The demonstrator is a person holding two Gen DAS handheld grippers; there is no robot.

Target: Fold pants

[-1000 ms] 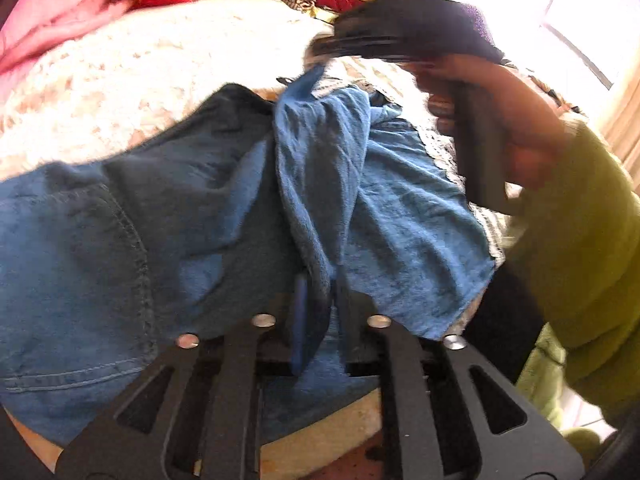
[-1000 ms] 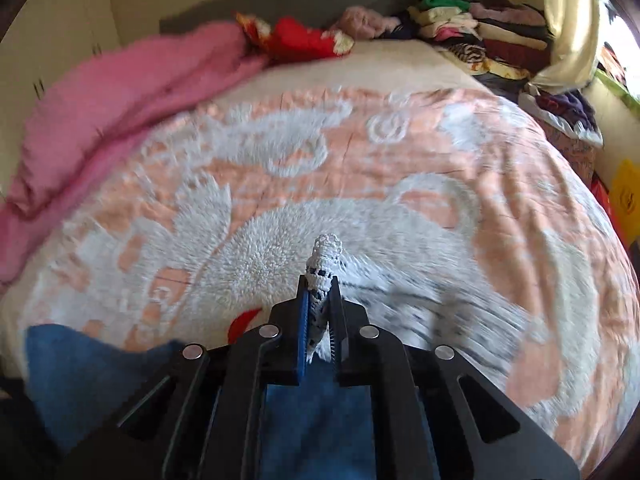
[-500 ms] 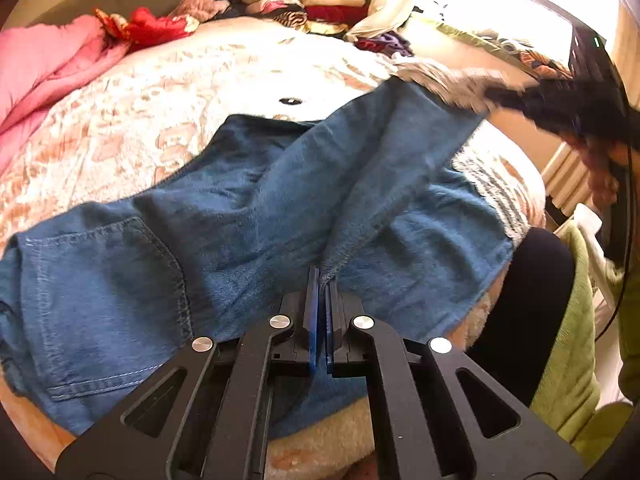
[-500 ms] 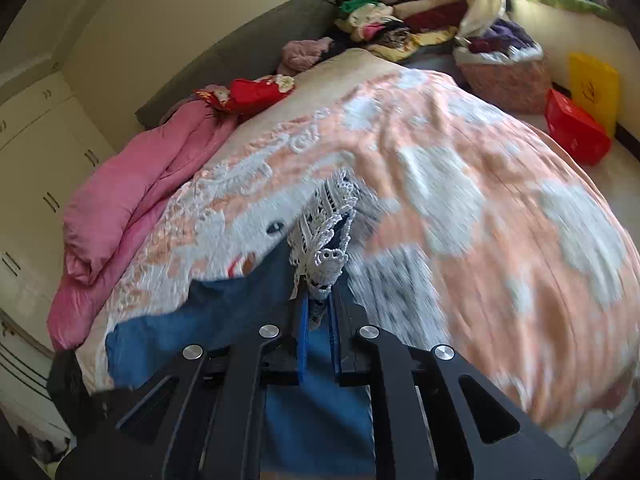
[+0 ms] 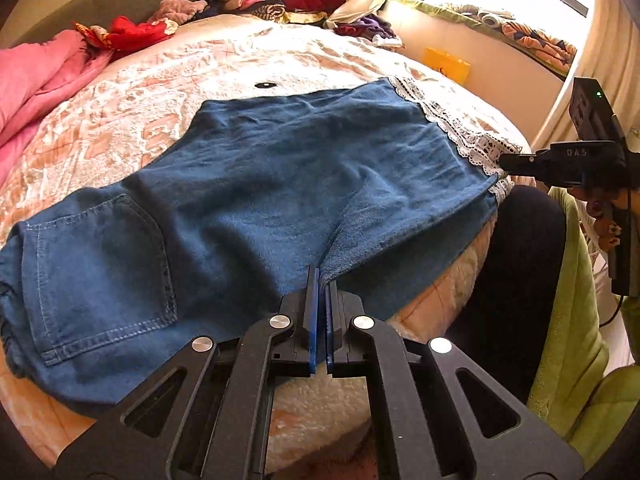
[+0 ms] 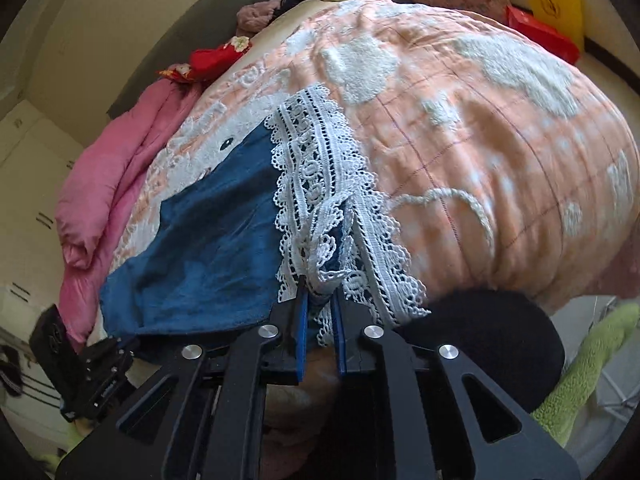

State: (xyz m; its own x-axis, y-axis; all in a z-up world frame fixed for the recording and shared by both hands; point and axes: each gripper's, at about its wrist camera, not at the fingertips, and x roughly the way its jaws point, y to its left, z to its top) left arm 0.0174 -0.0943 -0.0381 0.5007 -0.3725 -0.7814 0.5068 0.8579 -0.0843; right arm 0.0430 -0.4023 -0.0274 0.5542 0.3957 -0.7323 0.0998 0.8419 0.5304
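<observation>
Pants (image 5: 280, 184) lie spread flat on bed (image 5: 240, 56), waist left, lace hem (image 6: 320, 184) right. Left gripper (image 5: 319, 280) is pinched tight on the near denim edge. Right gripper (image 6: 319, 304) has jaws parted, lace loosely between them. Tip: smooth the legs flat and align the edges before folding over.

The pants (image 5: 256, 184) are showing matt blue denim, with white openwork lace trim (image 6: 320, 184) lying along the hem. Beneath the pants, the bedspread (image 6: 480, 120) is looking tufted, fuzzy. The fingers (image 5: 311, 312) are looking smooth blue plastic.
</observation>
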